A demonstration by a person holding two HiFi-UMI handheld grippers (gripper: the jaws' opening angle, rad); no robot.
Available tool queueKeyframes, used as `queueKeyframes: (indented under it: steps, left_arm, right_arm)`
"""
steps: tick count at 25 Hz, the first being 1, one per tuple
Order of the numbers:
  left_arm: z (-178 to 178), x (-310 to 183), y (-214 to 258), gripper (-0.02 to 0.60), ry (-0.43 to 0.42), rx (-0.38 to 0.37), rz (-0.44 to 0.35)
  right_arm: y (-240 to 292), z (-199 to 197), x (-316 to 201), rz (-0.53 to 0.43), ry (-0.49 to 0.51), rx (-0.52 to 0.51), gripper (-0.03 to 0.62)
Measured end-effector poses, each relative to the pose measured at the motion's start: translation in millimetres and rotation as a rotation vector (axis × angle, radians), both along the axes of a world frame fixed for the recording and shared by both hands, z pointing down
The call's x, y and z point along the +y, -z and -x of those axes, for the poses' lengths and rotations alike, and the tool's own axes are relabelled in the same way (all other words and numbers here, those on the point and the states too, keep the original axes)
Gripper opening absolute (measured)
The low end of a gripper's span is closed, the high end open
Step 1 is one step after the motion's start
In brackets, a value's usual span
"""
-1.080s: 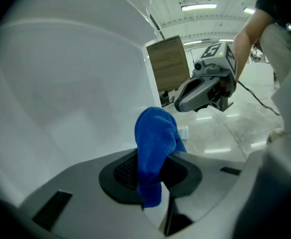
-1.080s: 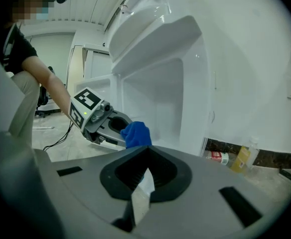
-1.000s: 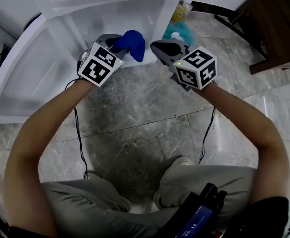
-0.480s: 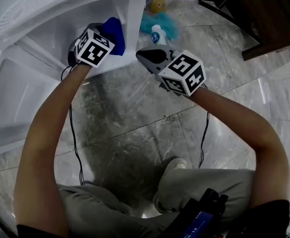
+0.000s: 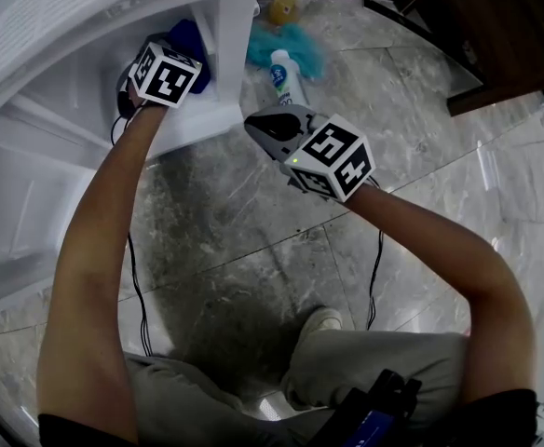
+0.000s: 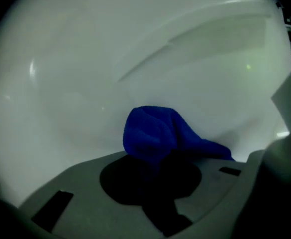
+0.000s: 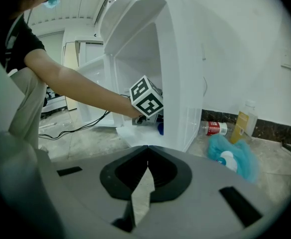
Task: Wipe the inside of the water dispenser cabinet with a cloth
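Open floor (image 5: 253, 222) before cabinet (image 5: 233, 54); bottles (image 5: 283, 74) beside its right wall.

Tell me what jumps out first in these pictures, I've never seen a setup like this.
The bright blue cloth stands out most, pinched in the left gripper inside the white cabinet. Next comes the black-and-white patterned cube on the right gripper, which hovers shut and empty outside the cabinet, above the grey floor. Beside the cabinet lies a turquoise fluffy bundle with a white bottle.

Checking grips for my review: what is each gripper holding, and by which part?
Left gripper: blue fabric cloth, pinched by a bunched fold, the rest bulging ahead of the jaws. Right gripper: jaws together, nothing held.
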State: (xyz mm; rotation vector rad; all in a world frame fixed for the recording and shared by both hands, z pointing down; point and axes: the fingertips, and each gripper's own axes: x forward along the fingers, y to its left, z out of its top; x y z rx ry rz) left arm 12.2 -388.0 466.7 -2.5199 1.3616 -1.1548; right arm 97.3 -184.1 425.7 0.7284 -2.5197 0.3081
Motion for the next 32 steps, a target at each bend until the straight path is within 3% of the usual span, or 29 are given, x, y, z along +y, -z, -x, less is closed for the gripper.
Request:
queueKeyframes:
  steps: [6, 12, 22, 28, 32]
  left_arm:
    - [-1.8, 8.7, -1.7, 0.075, -0.009, 0.012, -0.002]
    - [-5.6, 30.6, -1.3, 0.075, -0.148, -0.103, -0.082]
    - [0.3, 2.2, -0.8, 0.074, -0.057, -0.22, -0.131]
    - [-6.8, 36.7, 1.2, 0.074, -0.221, -0.254, -0.198]
    - [-9.6, 44.8, -2.1, 0.074, -0.254, -0.266, -0.202]
  right_arm:
    - [-1.3, 16.0, 5.9, -0.002, 0.052, 0.012, -0.002]
    - [-6.3, 27.8, 4.6, 0.002, 0.076, 0.013, -0.002]
    - [-19.9, 22.1, 25.3, 0.033, 0.097, 0.049, -0.002]
    - [-14.9, 29.9, 8.7, -0.003, 0.109, 0.066, -0.002]
    - [-8.1, 40.3, 3.7, -0.038, 0.141, 0.073, -0.002]
